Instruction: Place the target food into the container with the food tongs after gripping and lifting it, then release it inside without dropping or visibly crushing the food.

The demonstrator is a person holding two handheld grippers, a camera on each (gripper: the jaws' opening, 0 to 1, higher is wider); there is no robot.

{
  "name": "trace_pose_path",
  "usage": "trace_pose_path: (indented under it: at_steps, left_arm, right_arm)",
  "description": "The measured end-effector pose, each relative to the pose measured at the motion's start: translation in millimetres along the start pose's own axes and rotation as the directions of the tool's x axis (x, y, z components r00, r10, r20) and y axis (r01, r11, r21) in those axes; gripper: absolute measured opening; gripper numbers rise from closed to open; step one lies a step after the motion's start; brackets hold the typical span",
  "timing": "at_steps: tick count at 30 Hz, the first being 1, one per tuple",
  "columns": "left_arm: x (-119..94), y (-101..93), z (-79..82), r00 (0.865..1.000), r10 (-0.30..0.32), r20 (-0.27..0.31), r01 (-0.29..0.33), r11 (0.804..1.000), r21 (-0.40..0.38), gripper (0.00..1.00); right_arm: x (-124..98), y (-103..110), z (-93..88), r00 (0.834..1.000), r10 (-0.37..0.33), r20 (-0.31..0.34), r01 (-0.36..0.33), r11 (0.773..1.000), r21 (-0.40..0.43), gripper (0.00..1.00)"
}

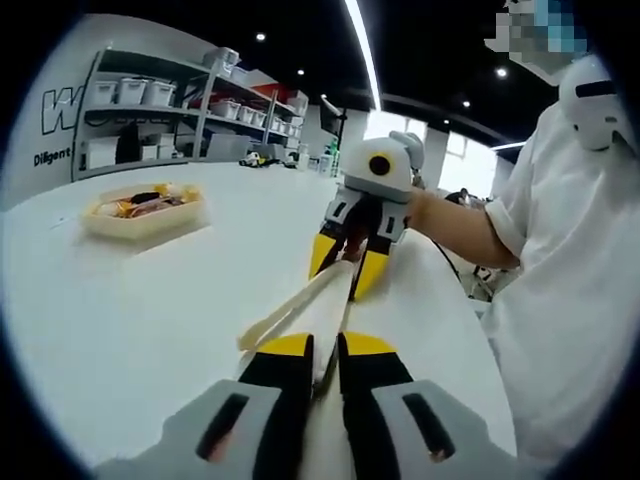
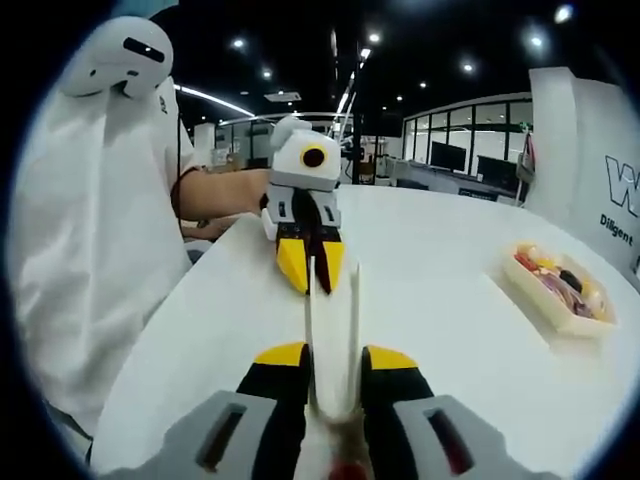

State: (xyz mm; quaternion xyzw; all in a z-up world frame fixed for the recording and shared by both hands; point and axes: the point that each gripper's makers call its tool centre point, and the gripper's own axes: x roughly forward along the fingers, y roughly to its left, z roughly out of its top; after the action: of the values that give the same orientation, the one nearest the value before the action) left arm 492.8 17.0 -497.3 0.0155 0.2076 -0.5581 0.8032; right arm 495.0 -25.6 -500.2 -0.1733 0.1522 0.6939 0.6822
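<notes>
Cream food tongs (image 2: 332, 330) are sitting clamped between both claws above the white worktop (image 1: 130, 310); the right claw (image 2: 333, 385) is gripping the hinge end, the left claw (image 1: 325, 372) is pinching the tips; the food-filled container (image 1: 145, 210) is resting well apart.

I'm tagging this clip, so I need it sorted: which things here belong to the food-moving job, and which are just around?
Part of the job:
tongs, held by both the left gripper and right gripper
tray of food
table

Just around:
shelves with bins
person in white
</notes>
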Motion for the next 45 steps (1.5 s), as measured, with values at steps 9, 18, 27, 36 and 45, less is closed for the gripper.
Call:
trace_pose_path:
  at_steps: [9, 18, 27, 36, 45]
  left_arm:
    - [0.0, 0.5, 1.0, 1.0, 0.005, 0.005, -0.005, 1.0, -0.005, 0.13]
    - [-0.3, 0.3, 3.0, 1.0, 0.011, 0.017, -0.011, 1.0, -0.007, 0.16]
    - [-1.9, 0.5, 4.2, 1.0, 0.015, 0.026, -0.015, 1.0, -0.01, 0.19]
    - [-5.0, 2.4, 6.0, 0.999, 0.03, 0.041, -0.029, 0.999, -0.018, 0.21]
    - [-6.5, 3.7, 6.8, 0.998, 0.039, 0.047, -0.038, 0.999, -0.023, 0.24]
  right_arm:
    - [0.2, 1.4, 1.3, 1.0, 0.004, 0.008, -0.004, 1.0, 0.005, 0.15]
    - [-0.4, 1.4, 1.6, 1.0, 0.008, 0.013, -0.008, 1.0, 0.012, 0.16]
    - [0.0, 2.3, 2.6, 1.0, 0.008, 0.012, -0.008, 1.0, 0.018, 0.17]
    - [-0.9, 0.1, 1.5, 1.0, 0.007, 0.014, -0.007, 1.0, 0.021, 0.18]
    - [-1.6, -2.0, -0.4, 1.0, 0.004, 0.015, -0.005, 1.0, 0.023, 0.18]
